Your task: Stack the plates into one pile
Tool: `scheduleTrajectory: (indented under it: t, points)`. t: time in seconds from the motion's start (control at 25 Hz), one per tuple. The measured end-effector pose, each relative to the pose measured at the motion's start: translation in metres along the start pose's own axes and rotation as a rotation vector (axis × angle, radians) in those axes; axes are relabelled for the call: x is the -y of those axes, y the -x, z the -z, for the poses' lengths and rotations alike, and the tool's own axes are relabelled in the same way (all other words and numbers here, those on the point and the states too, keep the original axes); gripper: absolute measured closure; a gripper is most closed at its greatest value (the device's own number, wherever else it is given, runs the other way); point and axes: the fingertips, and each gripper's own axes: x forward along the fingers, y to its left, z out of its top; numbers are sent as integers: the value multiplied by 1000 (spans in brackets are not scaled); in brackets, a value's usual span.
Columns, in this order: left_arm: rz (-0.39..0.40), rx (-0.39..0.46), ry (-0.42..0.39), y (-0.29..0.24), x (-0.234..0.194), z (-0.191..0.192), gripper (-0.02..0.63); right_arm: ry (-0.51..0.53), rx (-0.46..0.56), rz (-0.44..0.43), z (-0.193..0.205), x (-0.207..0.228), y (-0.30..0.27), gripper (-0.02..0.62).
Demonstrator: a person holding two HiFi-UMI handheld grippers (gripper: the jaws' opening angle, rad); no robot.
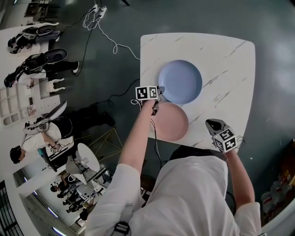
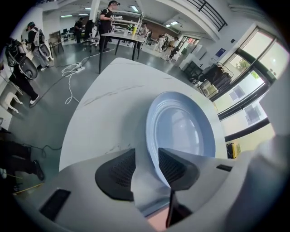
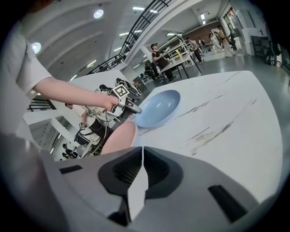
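A blue plate (image 1: 179, 81) lies in the middle of the white marble table (image 1: 230, 60), and a pink plate (image 1: 169, 121) sits just in front of it at the near edge. My left gripper (image 1: 159, 94) points steeply down at the blue plate's left rim. In the left gripper view the jaws (image 2: 146, 167) stand open with that rim (image 2: 156, 149) running between the pads, close to the right pad, and a bit of pink plate (image 2: 158, 219) shows below. My right gripper (image 1: 213, 124) hovers shut and empty over the table's near right part. The right gripper view shows both plates (image 3: 156, 108) (image 3: 120, 138).
The table's left edge (image 1: 141, 69) drops to a dark floor with a white cable and power strip (image 1: 99, 11). White benches with gear (image 1: 32, 60) and people stand at the far left. Bare marble (image 3: 226, 108) spreads right of the plates.
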Motion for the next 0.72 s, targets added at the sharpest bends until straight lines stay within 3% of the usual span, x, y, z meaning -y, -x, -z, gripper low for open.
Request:
scheduleTrajectory:
  t: [0.28, 0.48, 0.56, 0.72]
  points:
    - [-4, -17, 8, -14, 3, -1, 446, -13, -9, 25, 3, 21, -1, 566]
    - [2, 0, 26, -16, 4, -1, 491, -12, -4, 49, 0, 33, 1, 566]
    - [33, 12, 53, -14, 6, 0, 537, -16, -1, 59, 1, 35, 4, 566]
    - [81, 53, 140, -9, 8, -3, 560, -22, -2, 69, 4, 39, 8, 566]
